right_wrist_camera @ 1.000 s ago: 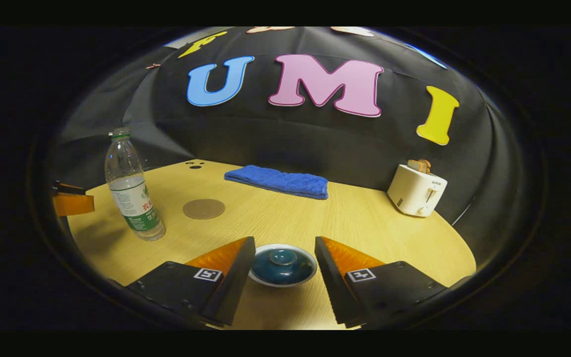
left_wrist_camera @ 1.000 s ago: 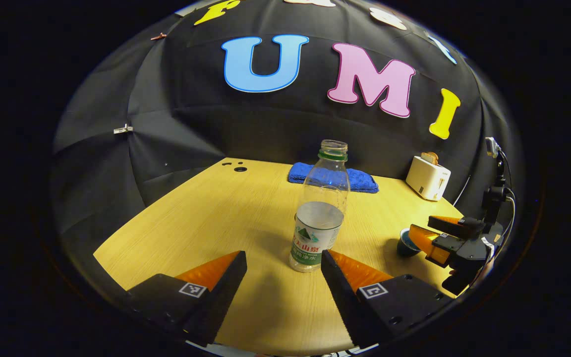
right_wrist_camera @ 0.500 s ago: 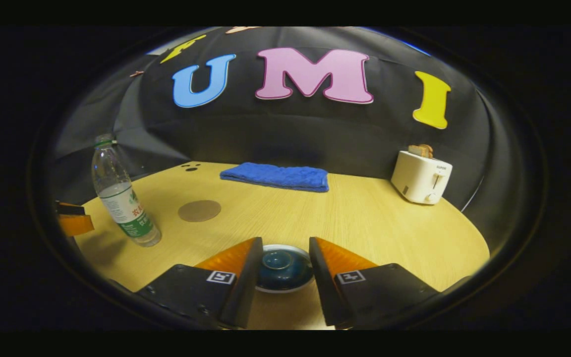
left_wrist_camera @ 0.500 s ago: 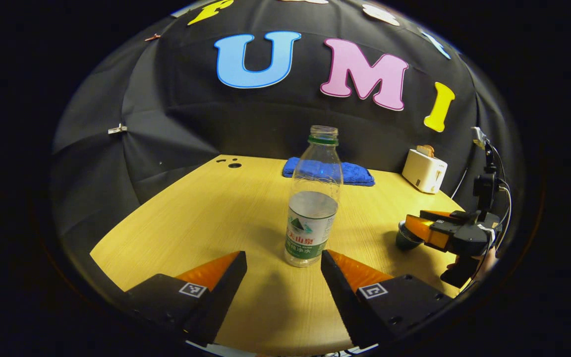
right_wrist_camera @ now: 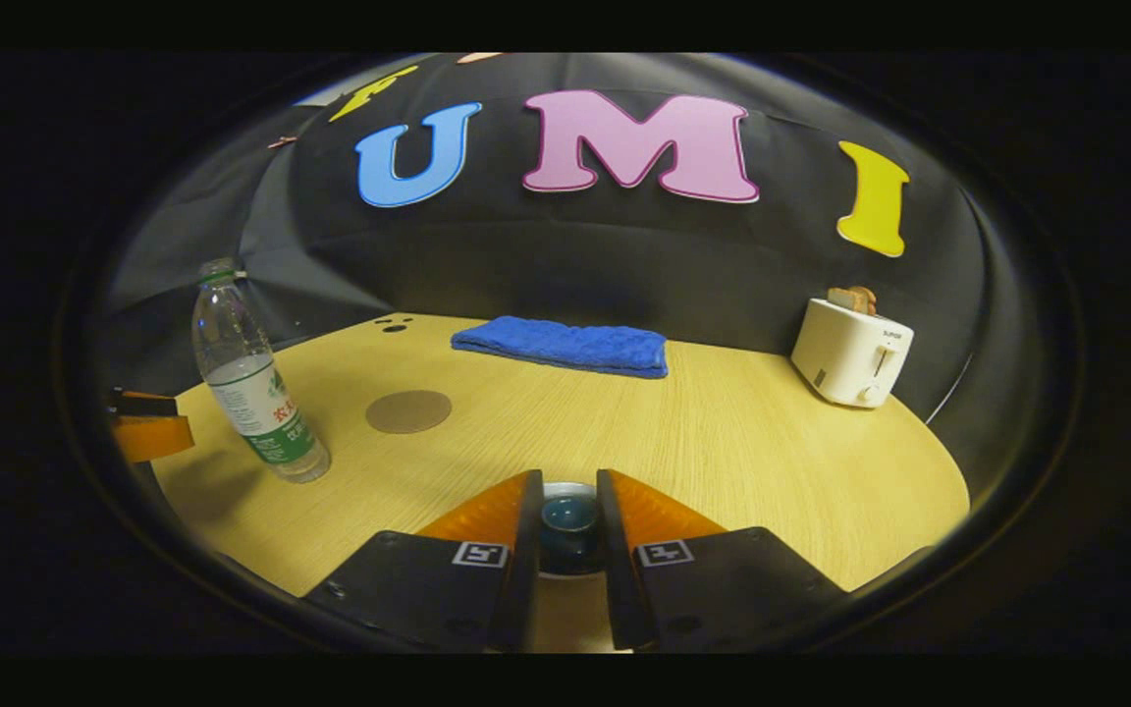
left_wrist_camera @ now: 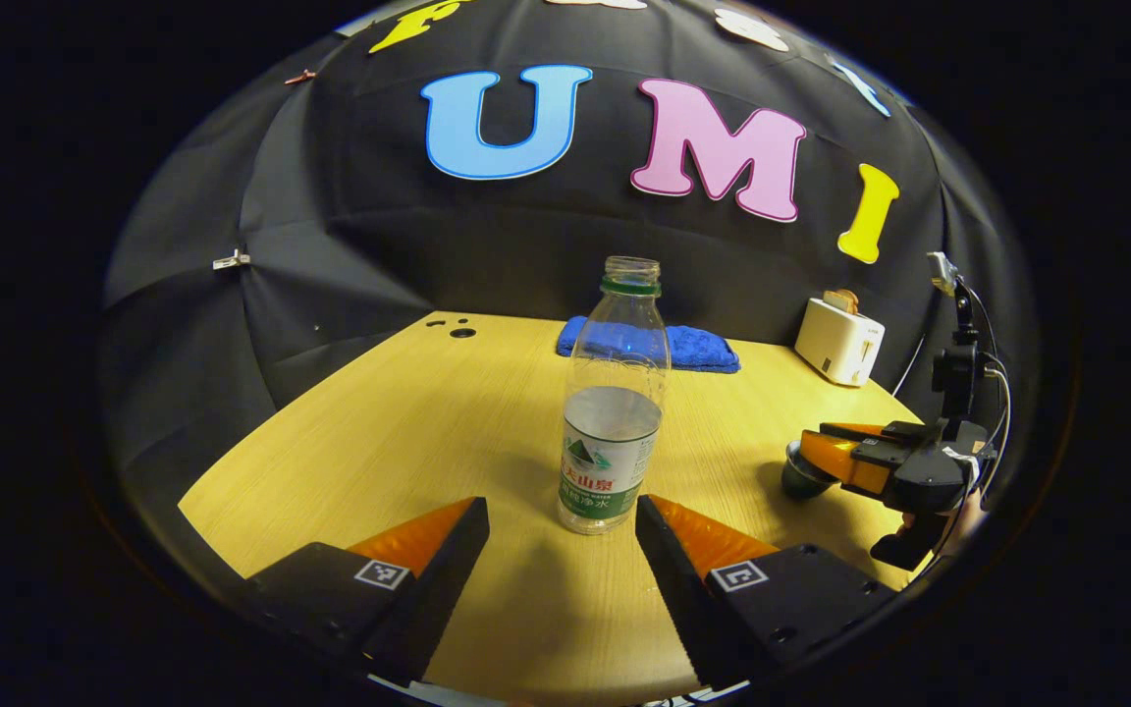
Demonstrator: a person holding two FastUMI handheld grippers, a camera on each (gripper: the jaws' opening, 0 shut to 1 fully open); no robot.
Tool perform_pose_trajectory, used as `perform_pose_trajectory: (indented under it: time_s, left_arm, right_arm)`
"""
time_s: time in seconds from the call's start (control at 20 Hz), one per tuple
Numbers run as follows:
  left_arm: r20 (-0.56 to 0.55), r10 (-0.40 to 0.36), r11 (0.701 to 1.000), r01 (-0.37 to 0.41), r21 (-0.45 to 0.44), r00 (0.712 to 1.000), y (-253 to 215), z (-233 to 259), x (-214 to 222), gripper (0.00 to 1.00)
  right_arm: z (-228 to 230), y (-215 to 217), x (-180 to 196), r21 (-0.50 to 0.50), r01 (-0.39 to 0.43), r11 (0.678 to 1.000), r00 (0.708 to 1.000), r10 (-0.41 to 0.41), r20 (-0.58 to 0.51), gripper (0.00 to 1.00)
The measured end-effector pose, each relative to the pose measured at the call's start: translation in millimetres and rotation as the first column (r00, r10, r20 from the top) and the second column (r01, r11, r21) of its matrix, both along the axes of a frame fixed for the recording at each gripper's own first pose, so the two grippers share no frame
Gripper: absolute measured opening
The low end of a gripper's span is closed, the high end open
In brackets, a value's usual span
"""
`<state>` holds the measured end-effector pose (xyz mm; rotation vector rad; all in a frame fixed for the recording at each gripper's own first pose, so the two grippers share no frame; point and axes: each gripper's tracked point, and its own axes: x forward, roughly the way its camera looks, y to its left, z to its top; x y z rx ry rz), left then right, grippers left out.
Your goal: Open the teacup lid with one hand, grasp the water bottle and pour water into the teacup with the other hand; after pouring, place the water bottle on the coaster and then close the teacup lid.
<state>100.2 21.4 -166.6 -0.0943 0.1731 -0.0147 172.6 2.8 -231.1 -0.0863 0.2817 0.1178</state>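
Teal teacup lid (right_wrist_camera: 568,513) now sits squeezed between the right gripper (right_wrist_camera: 568,525) fingers, which were wide apart a second ago, so the lid looks ready to lift. One water bottle (left_wrist_camera: 613,432) stands on the table (left_wrist_camera: 399,422) just ahead of the left gripper (left_wrist_camera: 562,535), jaws apart. One coaster (right_wrist_camera: 408,411), one blue towel (right_wrist_camera: 565,346), one toaster (right_wrist_camera: 850,352).
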Motion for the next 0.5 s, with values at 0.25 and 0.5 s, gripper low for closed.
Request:
perform_pose_trajectory:
  time_s: [0.25, 0.5]
  left_arm:
    - [0.011, -0.003, 1.000, 0.003, 0.010, 1.000, -2.1, 3.3, 1.9, 0.95]
    - [0.046, -0.027, 1.000, 0.027, 0.012, 0.999, -9.7, 13.3, 11.7, 0.95]
  right_arm:
    - [-0.1, 0.6, -1.4, 0.042, -0.006, 0.999, 1.000, 0.007, -0.024, 0.22]
    - [15.3, -2.3, 1.6, 0.025, -0.020, 0.999, 1.000, 0.020, 0.008, 0.23]
